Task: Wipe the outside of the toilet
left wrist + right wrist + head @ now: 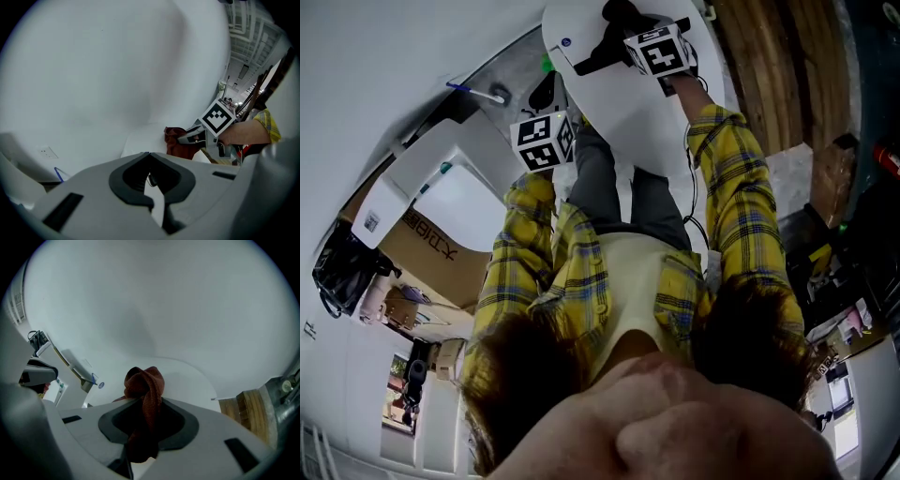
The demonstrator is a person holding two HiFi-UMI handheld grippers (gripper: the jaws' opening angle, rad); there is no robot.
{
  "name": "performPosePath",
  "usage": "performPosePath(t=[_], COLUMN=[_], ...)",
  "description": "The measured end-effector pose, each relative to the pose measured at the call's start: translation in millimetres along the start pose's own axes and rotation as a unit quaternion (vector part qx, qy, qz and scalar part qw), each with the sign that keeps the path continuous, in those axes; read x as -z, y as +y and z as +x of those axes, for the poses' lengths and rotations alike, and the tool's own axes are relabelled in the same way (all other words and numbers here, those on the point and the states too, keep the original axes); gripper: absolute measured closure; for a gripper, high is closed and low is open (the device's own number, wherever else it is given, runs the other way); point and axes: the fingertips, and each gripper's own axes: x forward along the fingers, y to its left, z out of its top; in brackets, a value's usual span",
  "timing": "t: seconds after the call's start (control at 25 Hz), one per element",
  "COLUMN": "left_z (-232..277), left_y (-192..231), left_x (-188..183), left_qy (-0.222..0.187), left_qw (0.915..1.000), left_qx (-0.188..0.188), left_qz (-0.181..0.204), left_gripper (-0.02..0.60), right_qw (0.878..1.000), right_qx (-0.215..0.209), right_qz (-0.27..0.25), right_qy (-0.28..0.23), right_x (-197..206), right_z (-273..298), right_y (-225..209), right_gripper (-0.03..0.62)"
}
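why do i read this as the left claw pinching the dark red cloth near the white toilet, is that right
Not quite: the cloth is in the right claw, not the left. The right gripper view shows the dark red cloth pinched in the right claw near the white toilet. The left claw is shut on nothing.

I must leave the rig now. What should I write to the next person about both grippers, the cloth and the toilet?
Left gripper: jaws shut with nothing between them, held beside the toilet.
Right gripper: shut on the dark red cloth, which bunches out past the jaw tips, at the toilet's white top.
Done: the cloth is in grip and at the toilet. How much is already wiped cannot be told.
Left: wipe the outside surfaces. Whether the cloth touches the toilet now is unclear, so check contact first.
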Motion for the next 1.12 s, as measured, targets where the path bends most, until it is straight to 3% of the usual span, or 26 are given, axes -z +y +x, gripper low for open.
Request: performPosePath(t=[0.72, 1.12], left_z=[5.9, 3.7], left_y=[-22.1, -30.5], left_x=[4.4, 5.7], left_qy=[0.009, 0.008], left_qw=[0.9998, 0.9997], left_qx=[0.006, 0.006], left_qz=[0.015, 0.021], left_gripper=[0.574, 0.574], right_qw=[0.994, 0.987], right_qx=[0.079, 0.117], right_qz=[0.071, 0.107], right_qy=[0.01, 0.016], right_x=[41.1, 62.4], right_z=[-28.5, -48.5], right_y=[-97.7, -122.2], right_gripper=[0.476, 0.476])
